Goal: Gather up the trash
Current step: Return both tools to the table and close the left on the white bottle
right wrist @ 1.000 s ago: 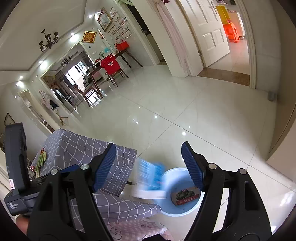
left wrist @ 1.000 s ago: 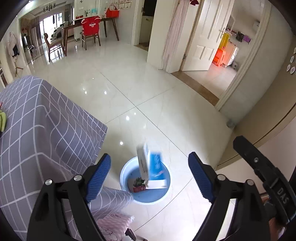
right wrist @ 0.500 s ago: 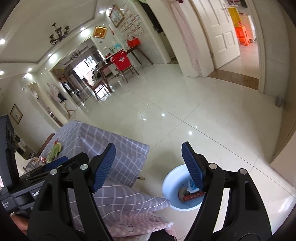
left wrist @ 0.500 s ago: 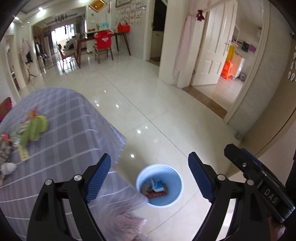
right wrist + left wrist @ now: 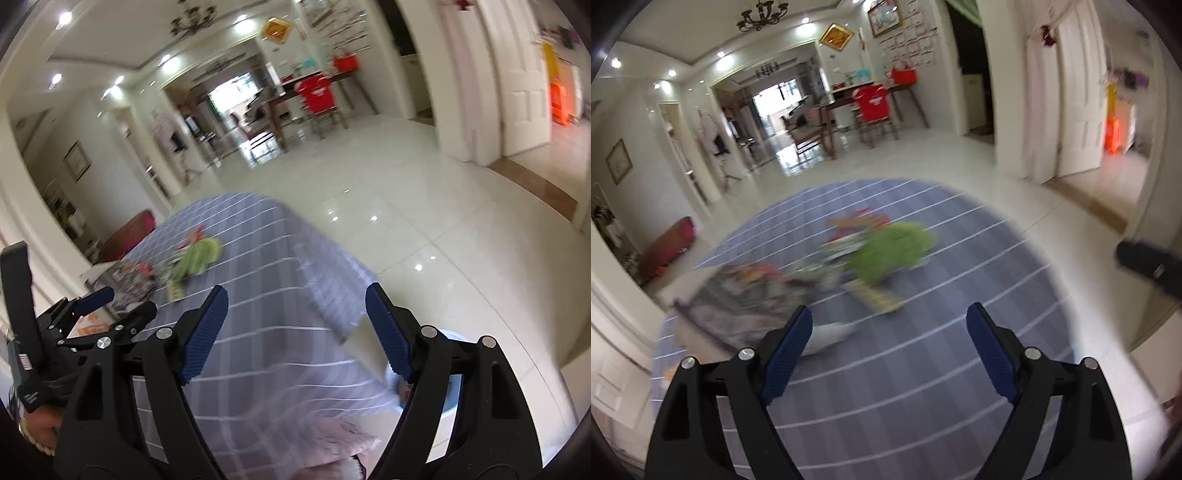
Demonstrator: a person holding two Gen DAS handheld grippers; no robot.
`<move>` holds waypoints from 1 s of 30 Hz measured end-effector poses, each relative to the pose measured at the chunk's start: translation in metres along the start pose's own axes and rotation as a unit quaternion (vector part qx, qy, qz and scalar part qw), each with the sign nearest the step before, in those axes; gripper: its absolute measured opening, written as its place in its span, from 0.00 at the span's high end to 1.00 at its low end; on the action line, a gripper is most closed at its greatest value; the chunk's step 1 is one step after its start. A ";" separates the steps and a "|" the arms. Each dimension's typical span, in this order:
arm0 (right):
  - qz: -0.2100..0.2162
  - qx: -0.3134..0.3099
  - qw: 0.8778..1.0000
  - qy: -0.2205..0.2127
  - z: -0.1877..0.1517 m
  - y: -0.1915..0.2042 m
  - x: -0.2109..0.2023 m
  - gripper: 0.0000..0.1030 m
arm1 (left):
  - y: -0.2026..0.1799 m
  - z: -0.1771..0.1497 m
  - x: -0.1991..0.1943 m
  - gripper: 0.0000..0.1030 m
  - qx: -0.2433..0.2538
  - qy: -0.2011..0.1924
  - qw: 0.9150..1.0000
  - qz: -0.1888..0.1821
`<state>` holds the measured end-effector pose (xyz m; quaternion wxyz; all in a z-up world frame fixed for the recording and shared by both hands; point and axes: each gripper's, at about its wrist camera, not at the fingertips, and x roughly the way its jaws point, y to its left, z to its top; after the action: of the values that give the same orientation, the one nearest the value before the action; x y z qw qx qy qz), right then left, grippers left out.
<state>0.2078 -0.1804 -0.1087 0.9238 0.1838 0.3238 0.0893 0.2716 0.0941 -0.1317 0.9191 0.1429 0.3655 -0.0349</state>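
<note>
Your left gripper [image 5: 888, 338] and right gripper [image 5: 295, 325] both have fingers spread wide, empty, over the grey checked table [image 5: 960, 369]. Blurry trash pile [image 5: 857, 258] sits mid-table; blue bin [image 5: 456, 398] on the glossy tile floor [image 5: 424, 221].

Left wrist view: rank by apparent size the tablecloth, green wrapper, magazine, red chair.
1. tablecloth
2. magazine
3. green wrapper, blurred, close to the magazine in size
4. red chair, far off, so only looks smallest
</note>
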 end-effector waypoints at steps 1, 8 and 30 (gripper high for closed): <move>0.005 -0.009 1.000 0.008 0.001 0.012 0.009 0.26 | 0.010 -0.003 0.003 0.19 0.002 0.005 1.000 0.003; 0.022 -0.057 0.997 0.045 0.002 0.072 0.055 0.26 | 0.054 -0.020 0.024 0.29 0.029 0.034 0.999 -0.004; -0.018 -0.115 0.987 0.114 0.035 0.130 0.185 0.26 | 0.108 0.012 0.027 0.61 -0.099 -0.008 0.993 -0.062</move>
<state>0.3668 -0.0189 -0.1361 0.8972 0.0595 0.4179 0.1296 0.3173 0.1947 -0.1160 0.9277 0.0281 0.3680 -0.0565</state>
